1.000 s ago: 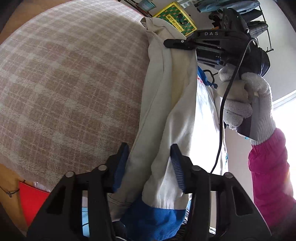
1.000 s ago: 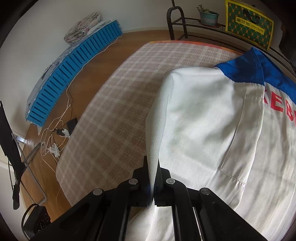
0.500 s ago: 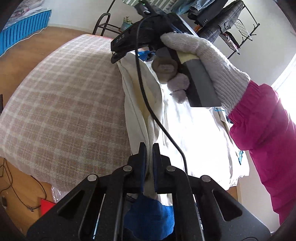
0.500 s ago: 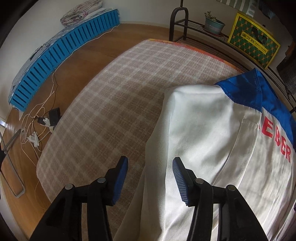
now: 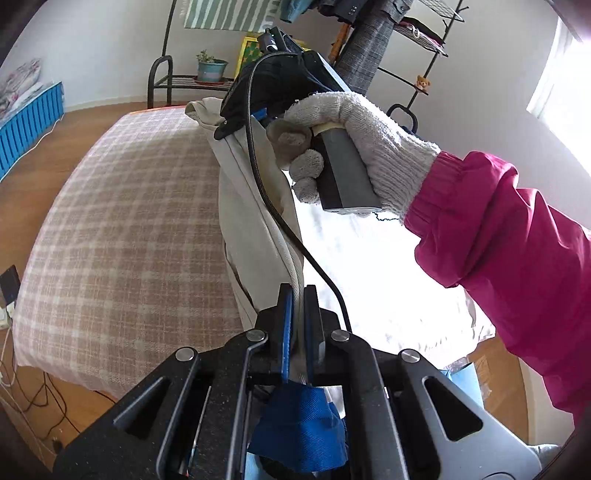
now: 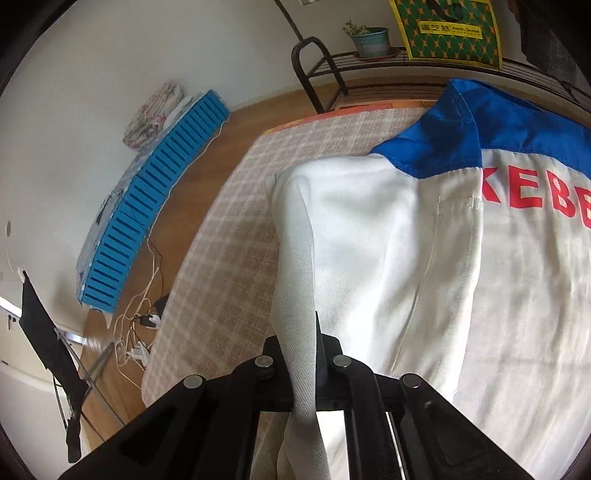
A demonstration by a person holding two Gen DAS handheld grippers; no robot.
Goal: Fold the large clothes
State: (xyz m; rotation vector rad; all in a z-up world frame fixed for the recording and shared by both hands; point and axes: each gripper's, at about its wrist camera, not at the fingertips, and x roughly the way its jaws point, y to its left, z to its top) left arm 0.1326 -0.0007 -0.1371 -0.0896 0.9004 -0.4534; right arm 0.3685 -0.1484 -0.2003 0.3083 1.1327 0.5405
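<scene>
A white work jacket [image 6: 369,240] with a blue collar [image 6: 461,136] and red letters lies on the beige checked cover [image 5: 129,229]. Its long side edge is drawn up into a ridge [image 5: 255,221] between my two grippers. My left gripper [image 5: 297,314] is shut on the near end of that ridge, and a blue cuff [image 5: 299,424] hangs under its jaws. My right gripper [image 6: 308,343] is shut on a lifted strip of white cloth. In the left wrist view the right gripper [image 5: 221,132], in a gloved hand [image 5: 354,129] with a pink sleeve, bites the far end.
A blue slatted board [image 6: 147,206] lies along the wall, with loose cables [image 6: 136,332] on the wood floor beside it. Behind the cover stand a black rack [image 6: 317,70] with a potted plant [image 6: 371,40], a yellow-green bag [image 6: 447,29] and a clothes stand [image 5: 373,48].
The left gripper closed on the jacket's edge, then rose and rolled. The right gripper let go, opened wide, then shut again on the white cloth and lifted it.
</scene>
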